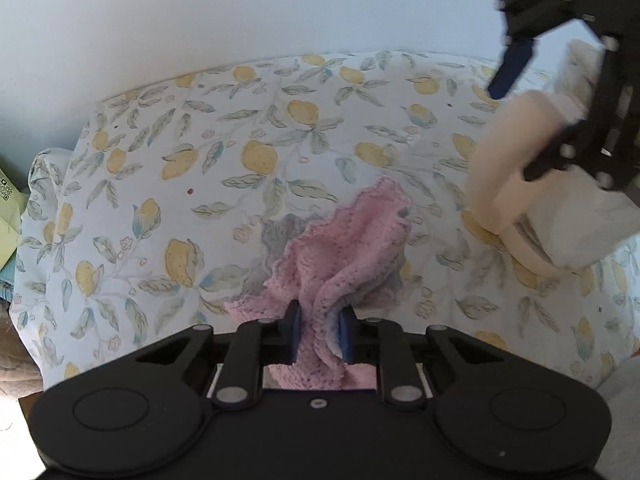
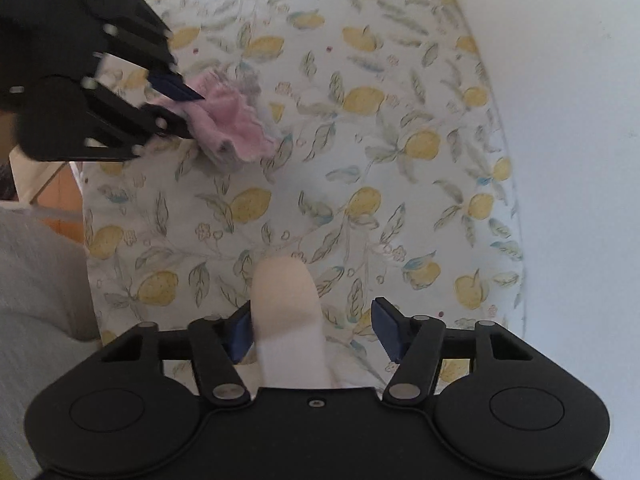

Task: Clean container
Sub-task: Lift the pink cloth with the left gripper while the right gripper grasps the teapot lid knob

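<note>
In the left wrist view, our left tongs [image 1: 319, 332] pinch a pink cloth [image 1: 344, 248] tight above the lemon-print surface [image 1: 168, 168]. At the far right, our right tongs [image 1: 520, 120] sit around a cream-lidded container [image 1: 516, 176].

In the right wrist view, our right tongs [image 2: 316, 330] stand wide, and the container [image 2: 286, 312] touches only the left finger [image 2: 240, 334]. The cloth [image 2: 236, 124] is far left.

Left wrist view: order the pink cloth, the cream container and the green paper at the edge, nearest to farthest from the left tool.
1. pink cloth: pinched in the left tool.
2. cream container: up and right, at the right tool.
3. green paper: far left edge, off the tablecloth.
</note>
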Demonstrator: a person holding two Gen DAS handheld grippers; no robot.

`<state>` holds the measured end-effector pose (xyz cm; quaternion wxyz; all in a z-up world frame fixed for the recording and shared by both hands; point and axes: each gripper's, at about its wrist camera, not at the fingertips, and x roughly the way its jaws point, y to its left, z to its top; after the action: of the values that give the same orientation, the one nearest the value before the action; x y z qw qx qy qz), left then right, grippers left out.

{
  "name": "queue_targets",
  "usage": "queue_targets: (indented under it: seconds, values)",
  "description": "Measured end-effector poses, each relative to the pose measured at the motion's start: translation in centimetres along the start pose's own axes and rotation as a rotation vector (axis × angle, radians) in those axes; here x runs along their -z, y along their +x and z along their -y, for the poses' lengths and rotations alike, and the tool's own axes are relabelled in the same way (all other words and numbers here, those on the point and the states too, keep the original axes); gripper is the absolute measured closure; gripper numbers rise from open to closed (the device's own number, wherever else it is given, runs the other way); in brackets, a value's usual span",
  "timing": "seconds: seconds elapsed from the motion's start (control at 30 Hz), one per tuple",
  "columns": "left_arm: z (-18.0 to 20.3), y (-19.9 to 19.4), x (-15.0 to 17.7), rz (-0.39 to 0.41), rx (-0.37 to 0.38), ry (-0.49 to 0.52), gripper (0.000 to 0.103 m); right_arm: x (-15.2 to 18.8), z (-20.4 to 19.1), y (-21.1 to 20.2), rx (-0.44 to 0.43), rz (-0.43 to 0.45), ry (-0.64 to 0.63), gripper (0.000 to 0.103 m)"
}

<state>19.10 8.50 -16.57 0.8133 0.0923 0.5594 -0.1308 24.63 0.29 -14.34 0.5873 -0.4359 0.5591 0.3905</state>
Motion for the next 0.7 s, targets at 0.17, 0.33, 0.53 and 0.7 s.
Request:
queue_targets:
  seconds: [0.17,0.33,0.53,0.7]
  values:
    - [1.9,-0.7,0.6,-0.024,-0.009,-0.014,0.085,-0.2,0.3,0.7,-0.031,-0.018,-0.006,0.046]
    - [3.9,-1.7,1.1,-0.006,-0.01,-0.006,0.085,-0.3,0.7,0.8,-0.076,-0.022,0.014,0.058]
    - [6.5,-2.7,1.4,0.017,0.028,0.018,0.084,0.0,0.9,0.0,-0.062,0.006,0.043,0.066]
    - [8.9,-3.7,1.4,0.044,0.056,0.055,0.084,0.4,1.0,-0.5,-0.061,0.034,0.054,0.066]
